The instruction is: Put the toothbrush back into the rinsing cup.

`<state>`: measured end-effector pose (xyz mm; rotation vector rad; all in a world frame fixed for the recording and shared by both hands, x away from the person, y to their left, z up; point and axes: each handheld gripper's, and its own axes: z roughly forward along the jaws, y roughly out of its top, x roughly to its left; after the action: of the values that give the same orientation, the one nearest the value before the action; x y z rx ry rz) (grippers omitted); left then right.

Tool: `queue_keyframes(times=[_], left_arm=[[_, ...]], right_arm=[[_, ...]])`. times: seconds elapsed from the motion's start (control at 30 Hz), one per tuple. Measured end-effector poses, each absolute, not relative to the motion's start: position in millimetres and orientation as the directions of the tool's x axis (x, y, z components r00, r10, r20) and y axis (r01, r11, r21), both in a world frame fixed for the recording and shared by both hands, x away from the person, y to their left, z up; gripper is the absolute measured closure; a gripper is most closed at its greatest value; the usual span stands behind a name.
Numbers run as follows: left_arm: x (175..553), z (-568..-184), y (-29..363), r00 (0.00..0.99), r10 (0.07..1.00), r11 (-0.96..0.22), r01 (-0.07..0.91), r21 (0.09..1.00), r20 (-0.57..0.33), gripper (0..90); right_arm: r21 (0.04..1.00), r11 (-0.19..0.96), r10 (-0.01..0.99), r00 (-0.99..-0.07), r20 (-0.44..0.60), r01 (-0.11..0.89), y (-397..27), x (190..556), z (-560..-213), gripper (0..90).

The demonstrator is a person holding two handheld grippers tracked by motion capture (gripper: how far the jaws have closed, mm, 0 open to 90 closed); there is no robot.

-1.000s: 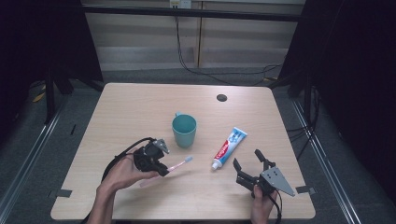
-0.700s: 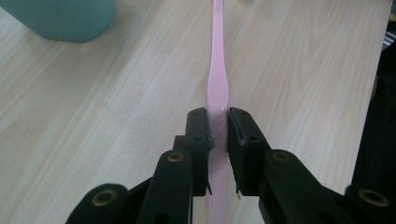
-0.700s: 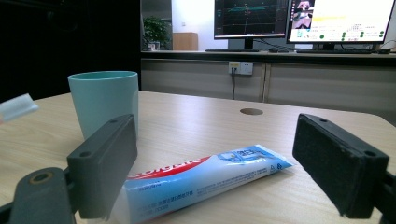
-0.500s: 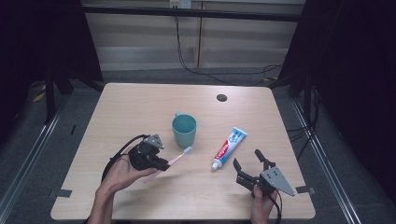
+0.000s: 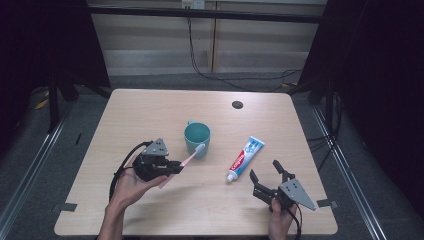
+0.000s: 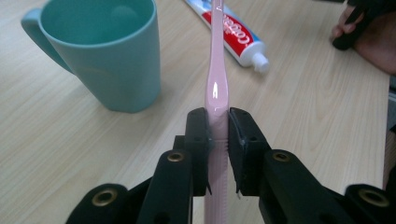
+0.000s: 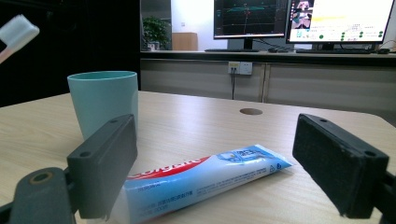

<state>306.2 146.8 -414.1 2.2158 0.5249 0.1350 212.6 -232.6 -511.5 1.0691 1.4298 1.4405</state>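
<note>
A lab: monitors (image 7: 299,18) with plots on a bench, wall sockets (image 7: 240,68), black curtains (image 5: 380,75) around a bare tabletop (image 5: 150,115).

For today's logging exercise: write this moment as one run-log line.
left gripper: shut on pink toothbrush, head at teal cup rim | right gripper: open, near toothpaste tube

High view looks down on the table (image 5: 150,115); both gripper views skim low, sharing the mug (image 6: 107,51).

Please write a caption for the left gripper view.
Left gripper clamps a pink toothbrush beside a teal mug.
</note>
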Motion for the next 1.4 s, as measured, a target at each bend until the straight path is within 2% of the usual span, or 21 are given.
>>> queue_keyframes(times=[0.37, 0.47, 0.73, 1.4], left_arm=[[304, -415, 149, 0.901, 0.431, -0.511, 0.288, 0.810, -0.049, 78.8], [304, -420, 152, 0.900, 0.425, -0.453, 0.300, 0.840, -0.093, 78.8], [305, -417, 157, 0.887, 0.458, -0.409, 0.271, 0.871, -0.060, 78.8], [310, -405, 162, 0.871, 0.484, -0.261, 0.233, 0.937, -0.082, 78.8]], right_arm=[[1.000, -0.017, 0.953, -0.301, 0.020, 0.012, -233, 213, -511, 13.2], [1.000, -0.016, 0.953, -0.301, 0.019, 0.012, -233, 213, -511, 13.1], [1.000, -0.017, 0.954, -0.301, 0.019, 0.012, -233, 213, -511, 13.2], [1.000, -0.018, 0.953, -0.301, 0.021, 0.013, -233, 213, -511, 13.2]])
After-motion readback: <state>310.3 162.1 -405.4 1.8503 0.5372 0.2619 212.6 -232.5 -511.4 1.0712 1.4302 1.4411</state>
